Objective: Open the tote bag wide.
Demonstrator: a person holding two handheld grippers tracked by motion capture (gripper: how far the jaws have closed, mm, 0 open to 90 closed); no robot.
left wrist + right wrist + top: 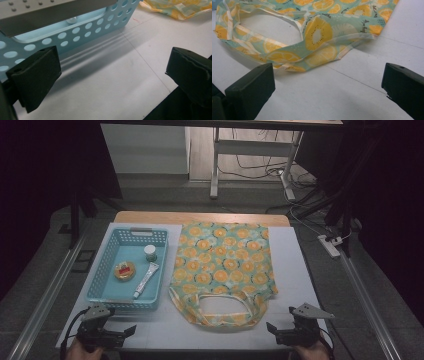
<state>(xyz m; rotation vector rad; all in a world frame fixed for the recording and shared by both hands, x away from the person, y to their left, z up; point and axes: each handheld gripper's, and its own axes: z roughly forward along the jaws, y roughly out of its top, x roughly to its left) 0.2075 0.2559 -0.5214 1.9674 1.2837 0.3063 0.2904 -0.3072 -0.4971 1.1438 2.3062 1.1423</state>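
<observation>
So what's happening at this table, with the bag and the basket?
A person holds a claw tool in each hand at the near edge of the table. The left claw and right claw are both open and hold nothing. A fruit-print bag lies flat, handles toward the person. Beside it a blue basket holds a tube, a small jar and a round tin.

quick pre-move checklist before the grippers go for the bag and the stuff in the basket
1. Left hand-held gripper open, nothing between its jaws: ok.
2. Right hand-held gripper open, nothing held: ok.
3. Fruit-print bag lying flat, handles toward the grippers: ok.
4. Bag mouth open for loading: not ok.
5. Blue basket holds tube, small jar, round tin: ok.
6. Jar lid tight: cannot tell.
</observation>
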